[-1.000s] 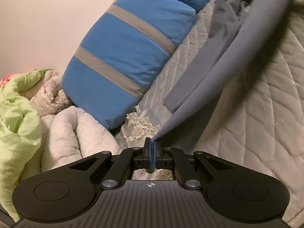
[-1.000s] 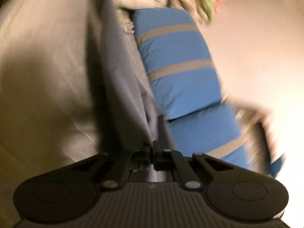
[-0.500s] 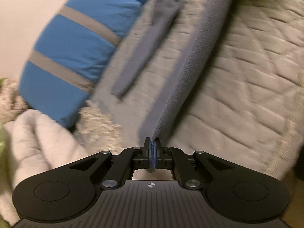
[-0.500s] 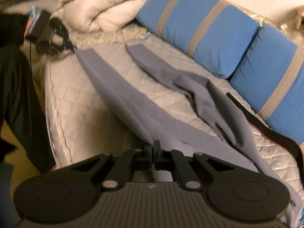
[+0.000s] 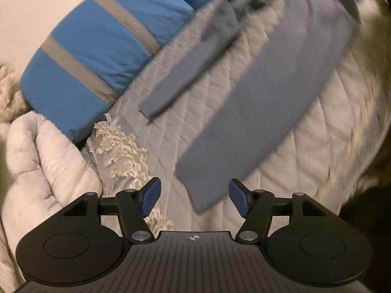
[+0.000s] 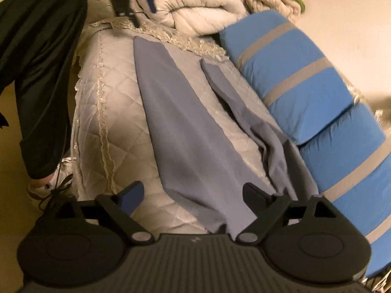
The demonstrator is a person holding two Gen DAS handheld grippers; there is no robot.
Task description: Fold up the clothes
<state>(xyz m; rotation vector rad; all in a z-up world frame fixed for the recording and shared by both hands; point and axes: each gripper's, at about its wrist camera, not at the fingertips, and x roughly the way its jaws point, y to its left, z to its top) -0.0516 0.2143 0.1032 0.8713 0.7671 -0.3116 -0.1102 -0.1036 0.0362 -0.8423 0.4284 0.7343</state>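
**Grey trousers laid out, both grippers let go**

Left gripper (image 5: 193, 199): jaws spread, just opened, nothing between the pads; cuff end of the grey trousers (image 5: 256, 112) lying on the quilt just ahead, free of them. Right gripper (image 6: 193, 199): jaws spread wide, just opened too; waist end of the cloth lying between and below the fingers, no pad pressing on it. Trousers stretched lengthwise along the quilted bedspread (image 6: 114, 112), one leg flat and straight, the second leg (image 6: 234, 102) apart from it, nearer the blue pillows (image 6: 305, 78), crumpled toward the waist. White duvet (image 5: 44, 161) heaped past the cuff end. A person's dark trouser leg (image 6: 41, 73) beside the bed.

Probable step in hand: bringing the stray leg over the flat one before any crosswise fold. Best done by pinching that leg at its cuff with the left and near the waist with the right, lifting both ends together, keeping light tension to pull out the wrinkles, then laying seam on seam. Worth watching: snagging the lace trim (image 5: 122, 151) or grabbing bedspread along with the cloth.
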